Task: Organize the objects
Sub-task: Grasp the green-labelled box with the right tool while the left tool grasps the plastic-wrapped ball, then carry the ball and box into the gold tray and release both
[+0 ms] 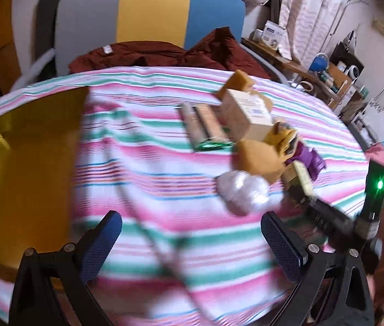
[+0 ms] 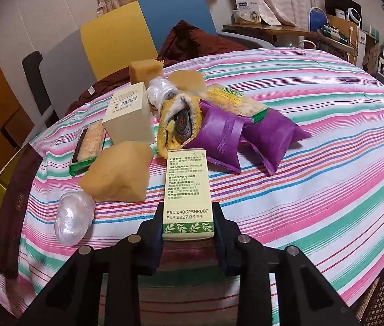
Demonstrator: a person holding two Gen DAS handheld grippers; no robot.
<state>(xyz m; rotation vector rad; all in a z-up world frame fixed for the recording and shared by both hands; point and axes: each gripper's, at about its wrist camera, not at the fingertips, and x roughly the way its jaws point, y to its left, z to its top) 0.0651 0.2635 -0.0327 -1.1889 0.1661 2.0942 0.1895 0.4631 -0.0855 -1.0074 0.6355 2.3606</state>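
My right gripper (image 2: 188,217) is shut on a cream box with green printed text (image 2: 186,190), held just above the striped tablecloth (image 2: 314,163). Beyond it lie two purple packets (image 2: 246,138), a yellow cloth (image 2: 175,125), a cream barcode box (image 2: 129,114), tan sponges (image 2: 118,174), a white wrapped bundle (image 2: 74,221) and a green-edged snack bar (image 2: 87,146). My left gripper (image 1: 192,236) is open and empty over the cloth, left of the same pile (image 1: 246,135). In the left wrist view the right gripper (image 1: 336,220) shows at the right, blurred.
A yellow box (image 1: 26,174) stands at the table's left. A grey, yellow and blue chair (image 1: 148,13) with dark red cloth (image 1: 164,54) stands behind the table. A cluttered wooden desk (image 2: 287,30) is at the back right. A dark strap (image 2: 12,212) lies on the left edge.
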